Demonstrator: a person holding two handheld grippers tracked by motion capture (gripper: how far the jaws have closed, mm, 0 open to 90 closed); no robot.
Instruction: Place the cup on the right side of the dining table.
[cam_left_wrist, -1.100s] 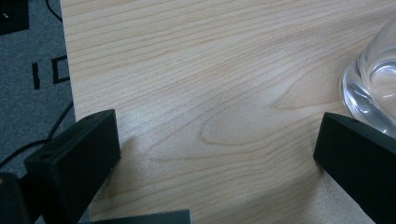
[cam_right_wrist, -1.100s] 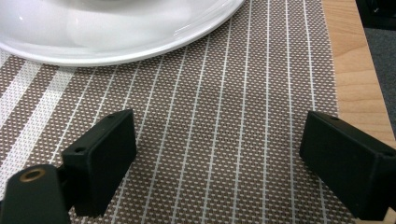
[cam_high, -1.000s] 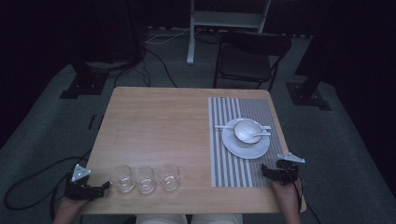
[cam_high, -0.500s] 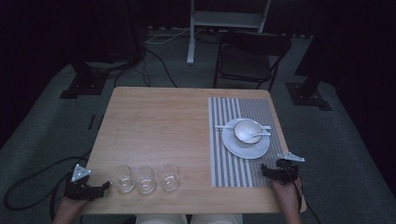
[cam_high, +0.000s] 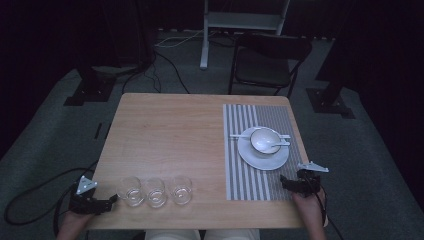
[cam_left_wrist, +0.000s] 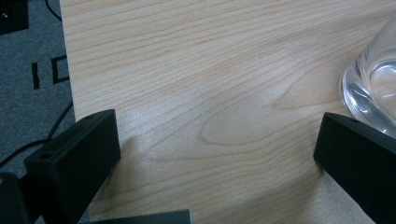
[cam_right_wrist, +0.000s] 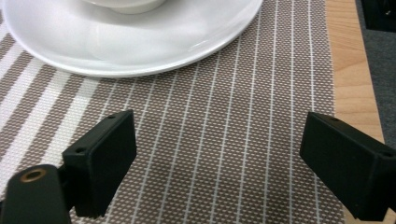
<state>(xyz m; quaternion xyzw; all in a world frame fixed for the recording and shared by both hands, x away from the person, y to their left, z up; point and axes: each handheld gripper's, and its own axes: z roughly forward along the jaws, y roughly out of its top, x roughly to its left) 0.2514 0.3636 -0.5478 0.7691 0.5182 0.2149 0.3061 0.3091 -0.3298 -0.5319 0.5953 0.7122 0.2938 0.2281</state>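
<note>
- Nothing shifted since a second ago: both grippers parked at the same near corners, glasses and crockery unmoved.
- Left gripper (cam_high: 109, 200) resting low at the near left corner of the table (cam_high: 170, 130), jaws spread wide with bare wood between them, holding nothing.
- Just beside its right jaw, the nearest glass (cam_left_wrist: 371, 88) (thick clear base, standing upright), close but not clasped.
- Seen from above, first of three glasses (cam_high: 131, 191) in a row along the near edge, with the second glass (cam_high: 155, 192) and the third glass (cam_high: 181, 189) just beside one another.
- Right gripper (cam_high: 285, 181) at the near right corner, jaws likewise wide apart and empty, hovering over the striped placemat (cam_right_wrist: 224, 154).
- Ahead of those jaws, the white plate (cam_right_wrist: 140, 46) lying on the placemat, near but apart from both jaws.
- On the plate, a white bowl (cam_high: 263, 138) with a spoon (cam_high: 272, 146) in it.
- Beyond the table's far edge, a dark chair (cam_high: 267, 62) on the grey floor.
</note>
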